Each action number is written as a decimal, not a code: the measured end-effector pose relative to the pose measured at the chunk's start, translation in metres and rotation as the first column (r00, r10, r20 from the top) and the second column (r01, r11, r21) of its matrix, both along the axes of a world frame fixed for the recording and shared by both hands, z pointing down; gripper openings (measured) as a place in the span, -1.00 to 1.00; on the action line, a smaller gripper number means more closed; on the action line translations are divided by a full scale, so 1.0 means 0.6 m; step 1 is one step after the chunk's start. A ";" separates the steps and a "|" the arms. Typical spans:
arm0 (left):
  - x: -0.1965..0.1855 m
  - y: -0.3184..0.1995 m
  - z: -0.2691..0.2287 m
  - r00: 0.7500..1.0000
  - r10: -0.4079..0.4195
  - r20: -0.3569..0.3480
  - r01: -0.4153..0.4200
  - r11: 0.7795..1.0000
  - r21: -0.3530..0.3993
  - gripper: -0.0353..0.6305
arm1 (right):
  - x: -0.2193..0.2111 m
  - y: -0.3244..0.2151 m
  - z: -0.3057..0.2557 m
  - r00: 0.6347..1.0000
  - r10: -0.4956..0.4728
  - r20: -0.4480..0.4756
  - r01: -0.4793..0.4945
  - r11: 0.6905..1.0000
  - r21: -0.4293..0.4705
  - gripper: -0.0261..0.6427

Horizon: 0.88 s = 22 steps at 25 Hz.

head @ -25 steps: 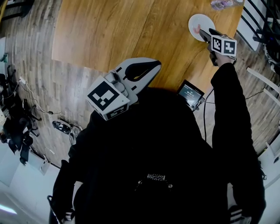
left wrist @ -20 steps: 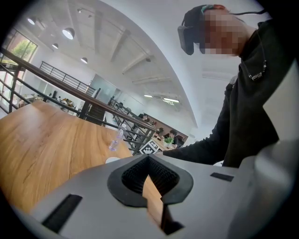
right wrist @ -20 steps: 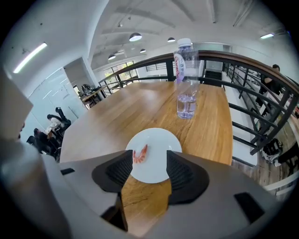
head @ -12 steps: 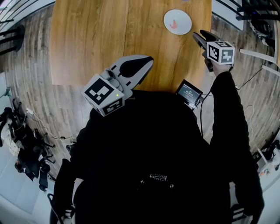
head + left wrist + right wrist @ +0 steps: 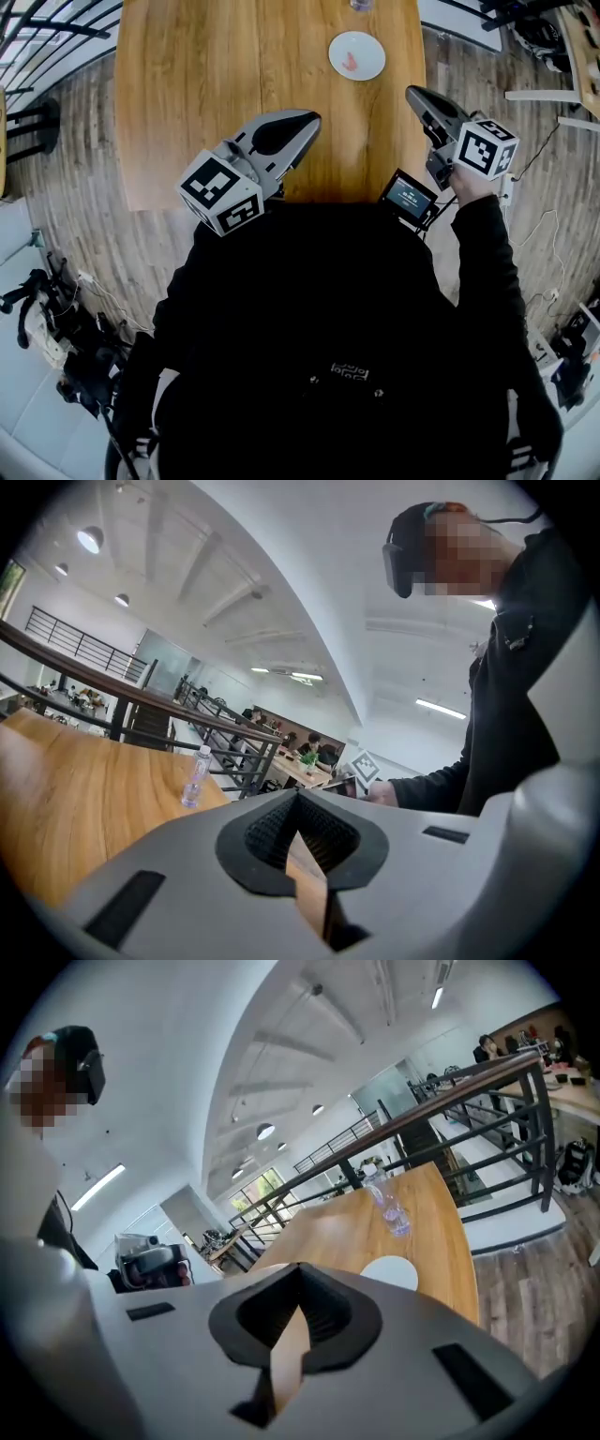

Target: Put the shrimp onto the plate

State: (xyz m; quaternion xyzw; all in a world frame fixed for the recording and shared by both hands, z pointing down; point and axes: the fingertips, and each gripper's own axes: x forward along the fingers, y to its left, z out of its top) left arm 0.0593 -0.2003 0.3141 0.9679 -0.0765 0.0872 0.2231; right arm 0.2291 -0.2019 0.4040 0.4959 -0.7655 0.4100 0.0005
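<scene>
Clamping shut on nothing, the right gripper (image 5: 413, 92) had just been closing its jaws, and they met with only bare wood showing through the slit between them. Off to its left, the left gripper (image 5: 312, 118) was likewise clenched and empty. Both hung over the near part of the table (image 5: 206, 84), pointing away from the person. Ahead of the right gripper and a little to its left, well apart from its tips, sat the plate (image 5: 367, 44), and the shrimp (image 5: 350, 63) lay on it, inside the rim. A bottle (image 5: 392, 1211) stood beyond the plate. Under the right gripper's wrist a small screen (image 5: 409, 198) sat at the table's edge. By my reading the placing was done and only drawing clear was left. Doing that well meant keeping both tools high and off the plate so nothing nudged it, and minding the screen below
</scene>
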 end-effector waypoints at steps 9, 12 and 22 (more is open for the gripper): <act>0.015 -0.015 -0.039 0.999 0.021 -0.031 -0.019 0.998 0.060 -0.88 | -0.003 0.046 -0.194 0.995 0.079 0.068 -0.095 0.954 0.285 -0.87; 0.020 -0.020 -0.048 0.999 0.025 -0.039 -0.022 0.997 0.075 -0.88 | -0.011 0.058 -0.236 0.996 0.082 0.038 -0.090 0.928 0.362 -0.87; 0.031 -0.007 -0.056 0.998 0.050 -0.046 -0.046 0.995 0.086 -0.88 | -0.023 0.069 -0.254 0.997 0.082 0.011 -0.079 0.907 0.414 -0.87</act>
